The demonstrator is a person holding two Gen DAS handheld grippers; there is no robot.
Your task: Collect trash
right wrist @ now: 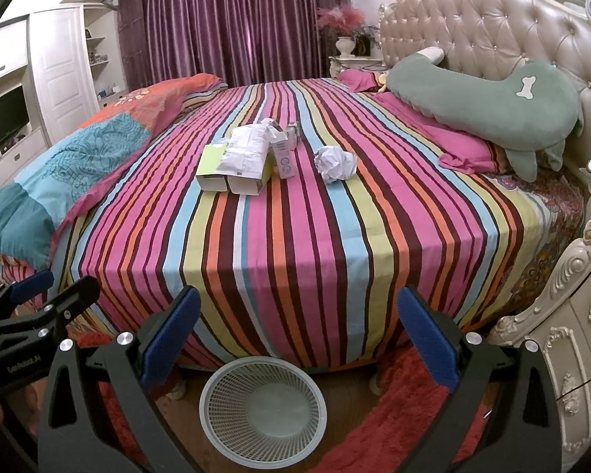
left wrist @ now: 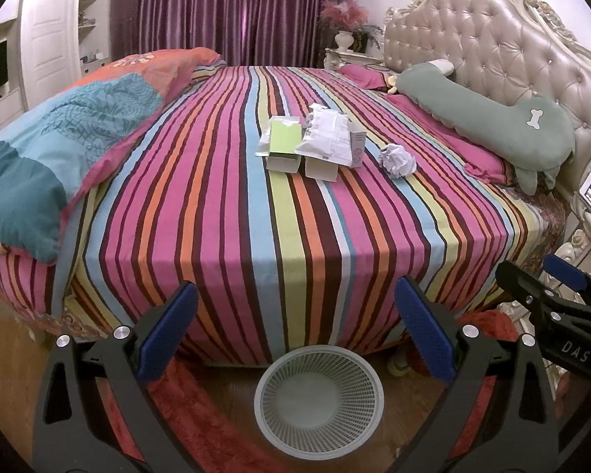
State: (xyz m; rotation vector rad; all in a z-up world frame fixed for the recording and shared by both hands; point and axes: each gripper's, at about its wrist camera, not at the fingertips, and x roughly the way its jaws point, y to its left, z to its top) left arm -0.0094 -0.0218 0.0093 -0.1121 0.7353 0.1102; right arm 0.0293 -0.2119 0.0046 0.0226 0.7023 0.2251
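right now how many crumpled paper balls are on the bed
1: the crumpled paper ball lies on the striped bedspread, right of the boxes. Another may be hidden behind that pile.

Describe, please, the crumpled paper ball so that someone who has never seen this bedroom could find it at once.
Start at the bed with the striped sheet and look to its middle, where a cluster of small cardboard boxes lies. The crumpled paper ball sits alone on the sheet beside them, on the headboard side. It is the only rounded, wrinkled white lump; its neighbours are flat-sided boxes and a flat printed packet.
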